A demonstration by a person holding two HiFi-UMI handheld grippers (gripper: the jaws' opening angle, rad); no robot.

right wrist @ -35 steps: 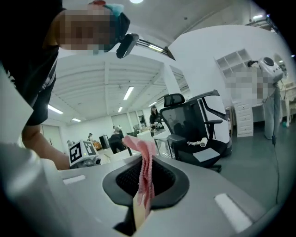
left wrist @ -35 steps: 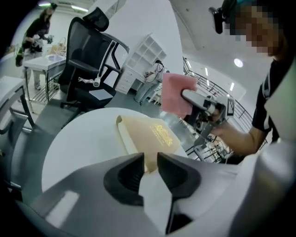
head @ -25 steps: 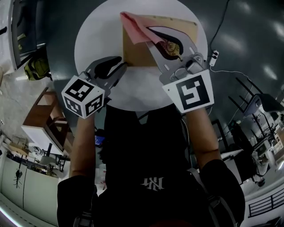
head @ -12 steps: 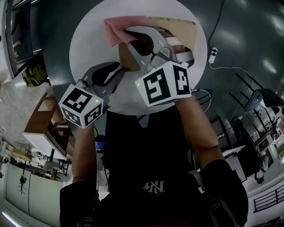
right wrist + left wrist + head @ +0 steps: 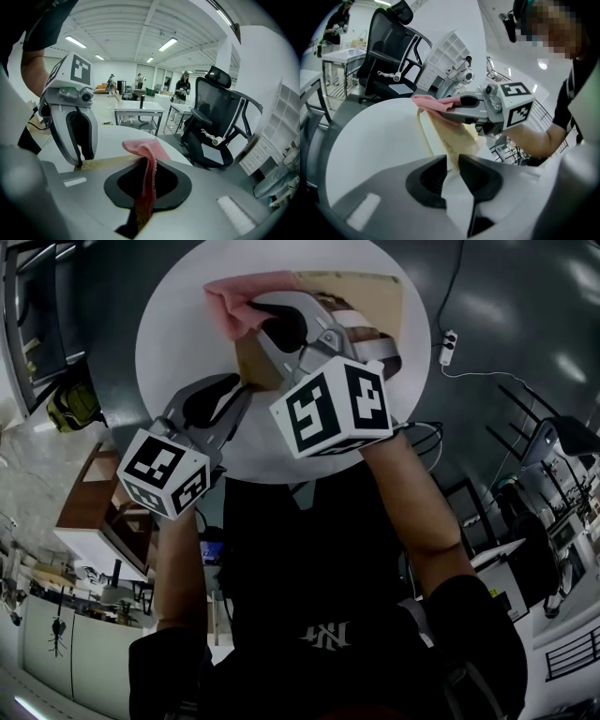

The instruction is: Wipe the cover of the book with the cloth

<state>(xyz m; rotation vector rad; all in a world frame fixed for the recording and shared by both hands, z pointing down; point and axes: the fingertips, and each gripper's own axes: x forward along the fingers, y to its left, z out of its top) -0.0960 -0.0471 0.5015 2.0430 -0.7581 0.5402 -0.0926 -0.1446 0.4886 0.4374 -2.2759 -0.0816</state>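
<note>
Right gripper was clamped shut on the pink cloth. Its own view showed the fabric pinched betw. the jaws, w/ a loose fold flopping out ahead of the tips. Left gripper was closed on the near corner of the book, jaws nipping the cover edge w/ only the book's thickness betw. them.

The book lay flat on the round white bench, running away from the left gripper's tips & passing under the right gripper. That gripper reached across the cover, so the cloth sat just ahead of its tips, over the book's far corner. Couldn't tell whether the cloth was pressed onto the cover or a touch above it.

Handling (judgement only):
- **Cloth:** looked thin, soft & light. It would prob. bunch & trail rather than push cleanly, so dragging it behind the jaws should work better than shoving it. The pinch at the bunched part left enough slack to lie flat on the cover.
- **Book:** tan cover looked fairly stiff, but the book was slim & light, so it would likely skate on the smooth bench under a wipe. The corner pinch made sense as an anchor, at the edge & out of the wipe path. Levering upward there could bend the cover.
</note>
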